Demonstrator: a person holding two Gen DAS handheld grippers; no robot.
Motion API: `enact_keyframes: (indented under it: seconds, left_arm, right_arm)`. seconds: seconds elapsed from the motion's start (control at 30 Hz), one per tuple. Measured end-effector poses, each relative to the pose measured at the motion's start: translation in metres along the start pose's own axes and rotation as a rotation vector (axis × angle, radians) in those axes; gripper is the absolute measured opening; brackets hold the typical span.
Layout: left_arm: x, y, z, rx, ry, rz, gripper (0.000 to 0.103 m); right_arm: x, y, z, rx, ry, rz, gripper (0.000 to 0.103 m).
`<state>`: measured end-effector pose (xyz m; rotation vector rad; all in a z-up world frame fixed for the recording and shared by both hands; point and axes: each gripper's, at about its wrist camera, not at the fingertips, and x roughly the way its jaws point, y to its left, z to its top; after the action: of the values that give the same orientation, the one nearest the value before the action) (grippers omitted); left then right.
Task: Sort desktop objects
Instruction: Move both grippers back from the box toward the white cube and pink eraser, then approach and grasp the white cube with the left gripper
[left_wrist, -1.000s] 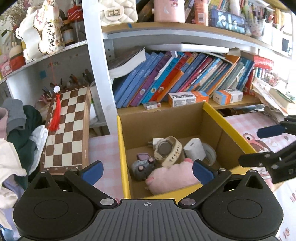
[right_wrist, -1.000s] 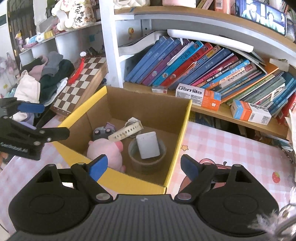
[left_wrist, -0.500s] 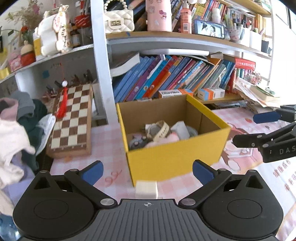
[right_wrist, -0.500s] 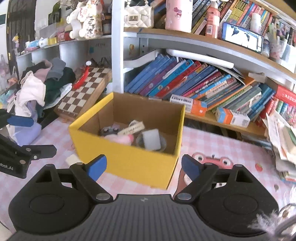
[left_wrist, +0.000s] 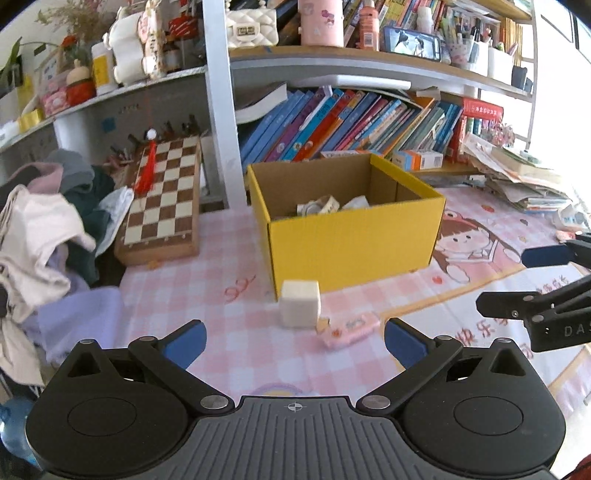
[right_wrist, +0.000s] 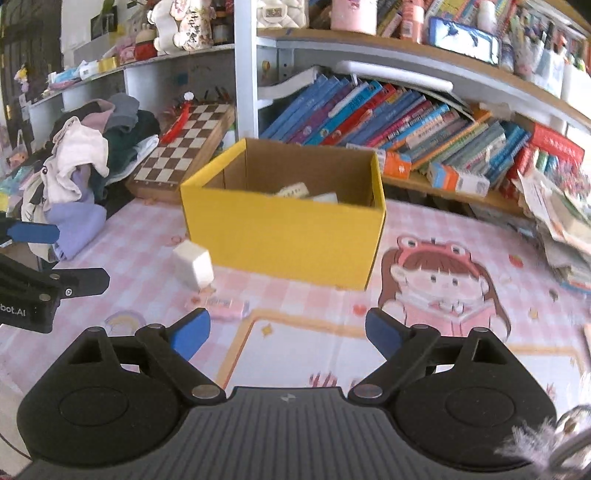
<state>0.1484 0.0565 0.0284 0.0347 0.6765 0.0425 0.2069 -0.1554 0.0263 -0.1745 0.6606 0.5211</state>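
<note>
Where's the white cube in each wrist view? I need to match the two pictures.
Left wrist: white cube at centre, just ahead of the open left gripper.
Right wrist: left of centre, beyond the open right gripper.
Shared landmark: it stands by the yellow box's front corner.

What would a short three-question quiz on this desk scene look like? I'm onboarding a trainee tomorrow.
1. True or false: the white cube-shaped block lies inside the yellow cardboard box.
2. Which lies nearer the left gripper: A) the block, B) the flat pink eraser-like bar, C) the wooden chessboard?
3. Fill in: both the left gripper and the right gripper are ____.

Key: 1 false; 2 B; 3 open.
</note>
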Motion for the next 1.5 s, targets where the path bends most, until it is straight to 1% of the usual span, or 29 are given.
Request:
enact_keyframes:
  seconds: [0.17, 0.3, 0.47, 0.77, 0.87, 0.93, 1.03, 1.5]
  left_arm:
    - [-0.003, -0.005, -0.02, 0.008, 0.023, 0.001, 0.103]
    - [-0.005, -0.009, -0.033, 0.011, 0.037, 0.001, 0.103]
    - [-0.005, -0.012, -0.046, 0.02, 0.054, 0.002, 0.103]
    - [-0.004, -0.008, -0.056, 0.002, 0.07, 0.001, 0.103]
    - [-0.004, -0.007, -0.056, -0.003, 0.071, 0.002, 0.103]
    - [-0.004, -0.007, -0.056, -0.002, 0.068, 0.005, 0.103]
    - [-0.003, -0.008, -0.055, 0.011, 0.058, 0.008, 0.103]
    - [0.013, -0.005, -0.049, 0.002, 0.069, 0.0, 0.102]
  right_arm:
    - [-0.003, 0.004, -0.021, 0.029, 0.022, -0.02, 0.092]
    - [-0.005, 0.01, -0.035, 0.047, 0.032, -0.029, 0.094]
    - [-0.005, 0.025, -0.048, 0.001, 0.049, -0.021, 0.096]
    - [0.001, 0.037, -0.053, -0.046, 0.076, 0.018, 0.097]
    - [0.001, 0.038, -0.052, -0.048, 0.075, 0.041, 0.094]
    - [0.002, 0.039, -0.052, -0.051, 0.077, 0.043, 0.084]
    - [0.004, 0.038, -0.05, -0.051, 0.079, 0.044, 0.078]
    - [0.021, 0.03, -0.042, -0.052, 0.105, 0.059, 0.078]
